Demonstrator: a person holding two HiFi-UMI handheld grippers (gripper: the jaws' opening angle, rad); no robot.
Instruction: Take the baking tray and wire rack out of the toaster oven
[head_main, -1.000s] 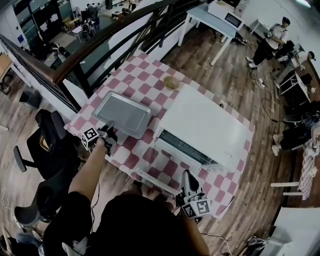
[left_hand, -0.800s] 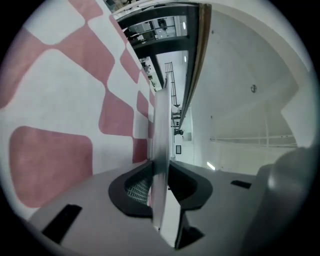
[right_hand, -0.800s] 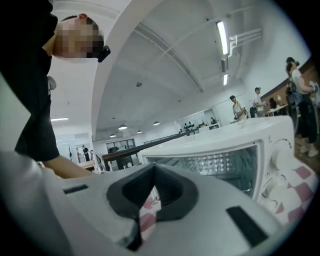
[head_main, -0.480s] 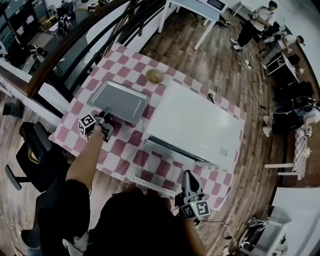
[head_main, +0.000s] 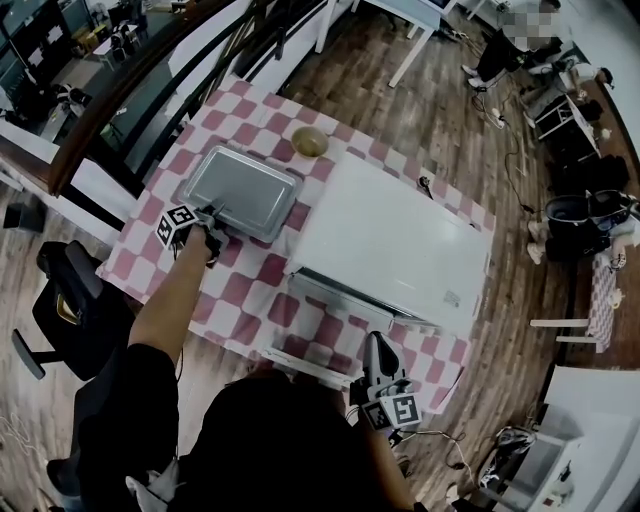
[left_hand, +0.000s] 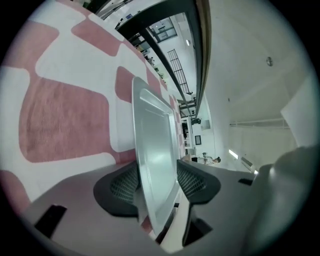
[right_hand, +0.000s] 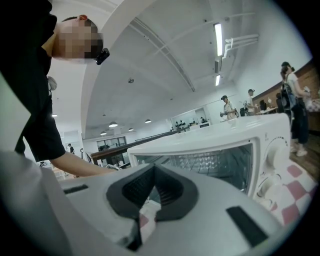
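Left gripper (head_main: 214, 216) just opened, baking tray (head_main: 240, 190) rim betw. its jaws; we could snag it backing out. Right gripper (head_main: 372, 350) closed, empty.

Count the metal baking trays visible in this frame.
1. The rectangular silver metal baking tray lies flat on the red-and-white checkered tablecloth, left of the white toaster oven. Another could sit hidden inside the oven.

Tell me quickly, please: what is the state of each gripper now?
Left gripper: open; jaws have just been opening, tray rim between them, not clamped.
Right gripper: shut, holding nothing.
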